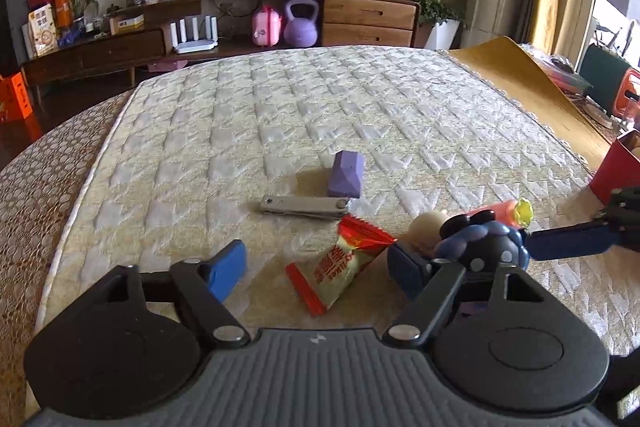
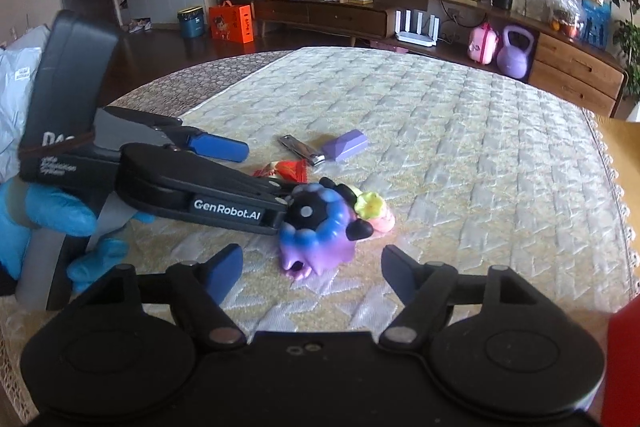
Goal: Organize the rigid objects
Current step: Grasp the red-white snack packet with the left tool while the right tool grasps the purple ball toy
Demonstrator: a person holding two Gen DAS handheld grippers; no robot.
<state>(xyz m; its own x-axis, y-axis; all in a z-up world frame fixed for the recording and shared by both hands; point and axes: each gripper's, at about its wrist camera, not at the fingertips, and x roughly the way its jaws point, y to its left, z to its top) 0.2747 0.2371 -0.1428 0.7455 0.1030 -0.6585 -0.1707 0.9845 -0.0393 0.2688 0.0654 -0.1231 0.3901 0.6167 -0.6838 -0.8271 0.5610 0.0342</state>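
1. The rigid things lie in a loose cluster on the quilted mattress (image 1: 360, 99), which serves as the sorting surface; I take the blue-purple toy figure (image 2: 316, 231) as the landmark.
2. The left hand-held gripper (image 1: 316, 267) sits just beside the toy figure with its jaws spread wide, empty. Its right finger touches or nearly touches the figure, and the snack packet (image 1: 344, 267) lies between its fingers, so it looks set to take the packet, though that is a guess.
3. The right hand-held gripper (image 2: 312, 269) hangs just in front of the toy figure, jaws wide and holding nothing, probably lined up to close on it.
4. Beyond the toy figure lie the metal nail clipper (image 1: 302, 206) and, touching its far end, the purple block (image 1: 346, 174).
5. Behind the figure a cream ball (image 1: 428, 227) and a pink piece with a yellow flower (image 2: 372, 207) are partly hidden, so their shapes are unclear.
6. A red box (image 1: 618, 171) is cut off at the frame edge; whether it is the destination cannot be told.
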